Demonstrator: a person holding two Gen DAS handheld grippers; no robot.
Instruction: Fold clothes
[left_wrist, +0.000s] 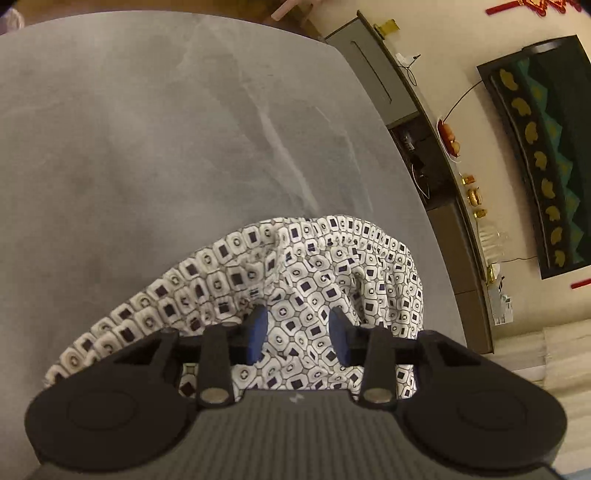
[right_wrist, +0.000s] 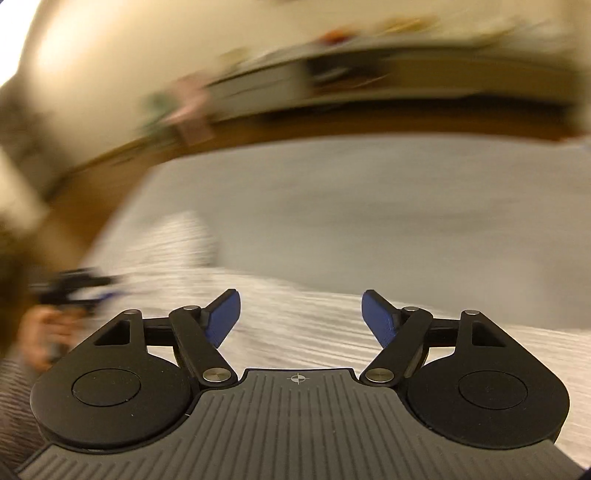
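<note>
One patterned garment (left_wrist: 295, 280), two tools

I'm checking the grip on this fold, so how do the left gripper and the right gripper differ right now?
The left gripper has its jaws partly closed around a bunch of the patterned garment; the right gripper has its jaws wide apart with nothing between them. The left wrist view is sharp, the right wrist view is motion-blurred. Both have blue pads on black linkages and hover over the grey table.

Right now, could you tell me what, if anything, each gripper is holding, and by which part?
The left gripper has its fingers around a raised fold of the patterned garment, though a firm pinch cannot be confirmed. The right gripper is open and holds nothing.
</note>
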